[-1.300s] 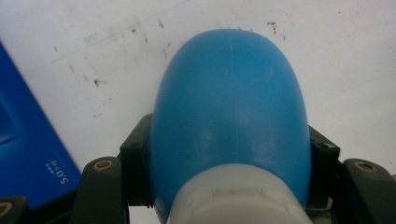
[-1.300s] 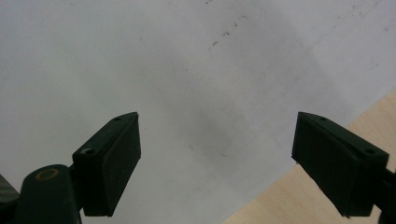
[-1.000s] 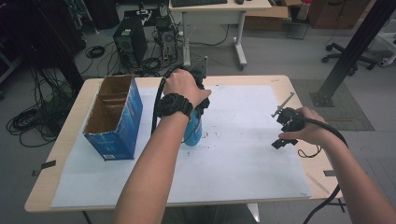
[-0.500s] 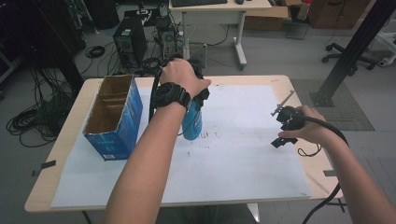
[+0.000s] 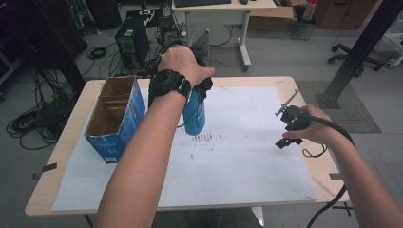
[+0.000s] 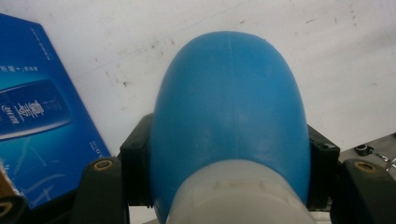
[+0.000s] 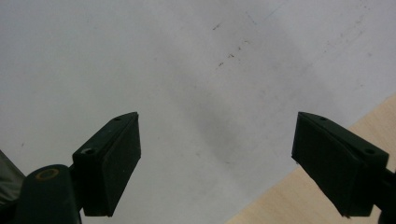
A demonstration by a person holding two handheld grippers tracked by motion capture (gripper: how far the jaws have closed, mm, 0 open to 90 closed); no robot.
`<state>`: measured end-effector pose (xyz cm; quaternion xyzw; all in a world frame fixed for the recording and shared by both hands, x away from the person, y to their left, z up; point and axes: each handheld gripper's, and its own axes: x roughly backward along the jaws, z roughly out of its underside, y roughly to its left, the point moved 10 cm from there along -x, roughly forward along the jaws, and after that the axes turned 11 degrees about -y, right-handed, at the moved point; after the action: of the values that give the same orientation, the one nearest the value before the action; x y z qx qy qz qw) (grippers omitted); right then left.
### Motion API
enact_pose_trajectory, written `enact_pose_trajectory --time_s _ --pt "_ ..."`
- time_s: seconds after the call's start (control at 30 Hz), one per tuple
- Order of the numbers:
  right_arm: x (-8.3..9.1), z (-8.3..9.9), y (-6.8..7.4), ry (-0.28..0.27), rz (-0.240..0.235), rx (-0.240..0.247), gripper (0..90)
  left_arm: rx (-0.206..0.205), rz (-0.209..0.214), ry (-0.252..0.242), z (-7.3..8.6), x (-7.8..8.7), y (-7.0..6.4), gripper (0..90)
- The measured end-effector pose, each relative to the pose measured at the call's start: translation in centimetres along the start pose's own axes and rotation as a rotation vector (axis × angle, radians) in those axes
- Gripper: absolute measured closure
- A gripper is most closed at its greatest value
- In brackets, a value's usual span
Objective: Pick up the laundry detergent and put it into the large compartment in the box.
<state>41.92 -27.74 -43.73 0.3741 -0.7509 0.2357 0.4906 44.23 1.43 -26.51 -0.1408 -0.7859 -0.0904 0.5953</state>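
A blue plastic bottle (image 5: 194, 115) with a whitish neck hangs upright above the white sheet (image 5: 247, 156), held from above. My left gripper (image 5: 197, 92) is shut on it near its top; in the left gripper view the two black jaws press both sides of the blue bottle (image 6: 229, 121). My right gripper (image 5: 288, 129) is at the right edge of the sheet, held low, jaws wide apart. In the right gripper view my right gripper (image 7: 217, 163) has nothing between its pads (image 7: 122, 158), just white sheet and a strip of wooden table below.
An open blue cardboard box (image 5: 114, 118) with dividers stands at the left of the table (image 5: 62, 142), close beside the bottle. The blue box (image 6: 37, 112) fills the left of the left gripper view. Cables, a computer tower (image 5: 133, 42) and a desk lie beyond the far edge.
The left hand has lifted the bottle and carried it slightly toward the far side of the table. The right gripper has stayed nearly still at the right.
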Motion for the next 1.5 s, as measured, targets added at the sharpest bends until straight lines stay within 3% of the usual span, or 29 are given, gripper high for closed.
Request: enact_pose_trajectory --time_s 0.9,1.5 --pt "0.6 -0.5 0.1 -0.005 0.005 0.004 15.7 -0.016 0.006 -0.023 -1.5 5.2 -0.4 37.5" --pt "0.6 -0.3 0.0 -0.008 0.006 0.002 15.8 -0.019 0.009 -0.031 -2.4 7.2 -1.0 37.5"
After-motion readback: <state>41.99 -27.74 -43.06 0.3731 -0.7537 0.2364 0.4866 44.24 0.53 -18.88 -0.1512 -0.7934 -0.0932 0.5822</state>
